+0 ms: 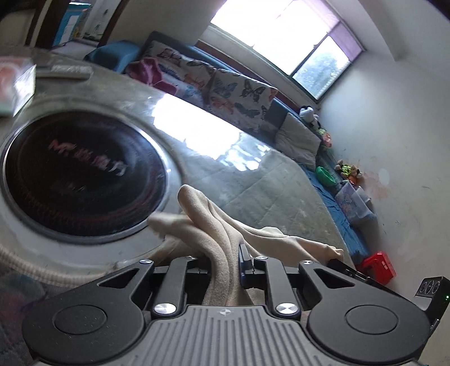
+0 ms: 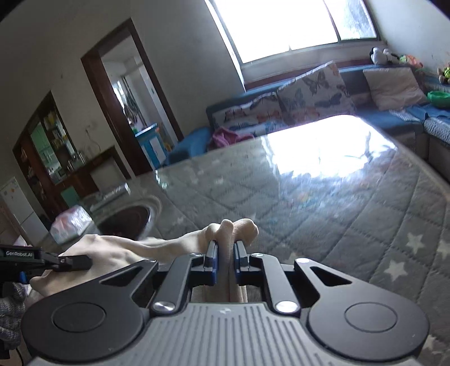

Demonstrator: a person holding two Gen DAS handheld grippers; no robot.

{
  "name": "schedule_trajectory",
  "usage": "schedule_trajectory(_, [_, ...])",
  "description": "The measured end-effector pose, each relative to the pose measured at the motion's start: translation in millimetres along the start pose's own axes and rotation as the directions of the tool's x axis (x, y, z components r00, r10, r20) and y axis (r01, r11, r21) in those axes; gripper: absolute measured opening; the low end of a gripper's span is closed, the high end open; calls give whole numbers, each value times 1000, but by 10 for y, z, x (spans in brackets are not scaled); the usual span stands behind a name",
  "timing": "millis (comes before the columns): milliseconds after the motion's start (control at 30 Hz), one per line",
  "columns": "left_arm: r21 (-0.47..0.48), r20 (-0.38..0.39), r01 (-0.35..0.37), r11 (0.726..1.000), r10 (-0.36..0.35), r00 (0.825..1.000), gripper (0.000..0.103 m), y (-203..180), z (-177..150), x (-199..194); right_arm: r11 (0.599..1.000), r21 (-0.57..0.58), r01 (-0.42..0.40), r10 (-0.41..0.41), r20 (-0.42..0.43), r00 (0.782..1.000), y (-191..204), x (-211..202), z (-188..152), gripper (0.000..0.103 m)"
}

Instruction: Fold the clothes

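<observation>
Both grippers are clamped on one beige garment [image 1: 213, 225] held up above the glass-topped table [image 1: 253, 180], just beside the round black cooktop [image 1: 81, 174] set in it. The left gripper [image 1: 225, 259] is nearly closed, bunched cloth filling its jaws. The right gripper [image 2: 225, 253] pinches a folded edge between blue pads [image 2: 215, 261], and cloth stretches from there to the left gripper [image 2: 64, 260].

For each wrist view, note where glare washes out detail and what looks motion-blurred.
Left wrist view: window blown out, glare patch on the table, round cooktop lettering smeared. Right wrist view: window overexposed, tabletop glare, quilted pattern softly blurred; cloth in the claw stays sharp.
</observation>
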State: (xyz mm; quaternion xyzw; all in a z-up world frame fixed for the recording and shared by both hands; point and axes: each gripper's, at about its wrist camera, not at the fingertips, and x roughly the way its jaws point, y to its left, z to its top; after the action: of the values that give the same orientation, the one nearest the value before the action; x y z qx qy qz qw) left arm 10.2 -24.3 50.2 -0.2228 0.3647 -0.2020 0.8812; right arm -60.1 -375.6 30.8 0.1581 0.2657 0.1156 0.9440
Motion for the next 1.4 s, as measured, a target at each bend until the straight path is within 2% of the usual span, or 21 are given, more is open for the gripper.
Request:
schedule_trajectory(133, [55, 1, 34, 998, -34, 999, 18, -265, 105, 103, 999, -13, 30, -29, 51, 998, -61, -199, 126, 10])
schedule_trajectory(300, [98, -18, 86, 992, -84, 996, 18, -598, 210, 383, 994, -19, 110, -107, 102, 989, -279, -418, 317, 10])
schedule_trajectory(467, [140, -53, 148, 979, -141, 989, 18, -977, 288, 738, 980, -23, 199, -194, 132, 972, -522, -581, 497, 10])
schedule_trajectory(733, [161, -135, 223, 961, -202, 970, 18, -1480, 273, 1274, 940, -6, 342, -338, 141, 931, -1000, -696, 729, 10])
schedule_trajectory(967, [172, -255, 146, 974, -99, 962, 18, -1404, -37, 1724, 915, 50, 400, -402, 39, 915, -1407, -409, 579, 10])
schedule_trajectory(1067, [178, -289, 107, 978, -52, 956, 23, -1291, -138, 1788, 897, 79, 435, -435, -19, 900, -1549, -263, 388, 13])
schedule_trajectory(1233, [188, -281, 101, 977, -45, 959, 25, -1193, -132, 1723, 875, 91, 475, -478, 1, 879, -1600, -286, 369, 16])
schedule_trajectory(1300, [203, -274, 94, 975, -36, 961, 26, -1217, -131, 1705, 887, 77, 454, -458, 30, 889, -1553, -311, 414, 16])
schedule_trajectory(1400, [238, -265, 88, 967, -22, 964, 27, -1276, -141, 1688, 926, 56, 374, -376, 32, 926, -1439, -253, 447, 16])
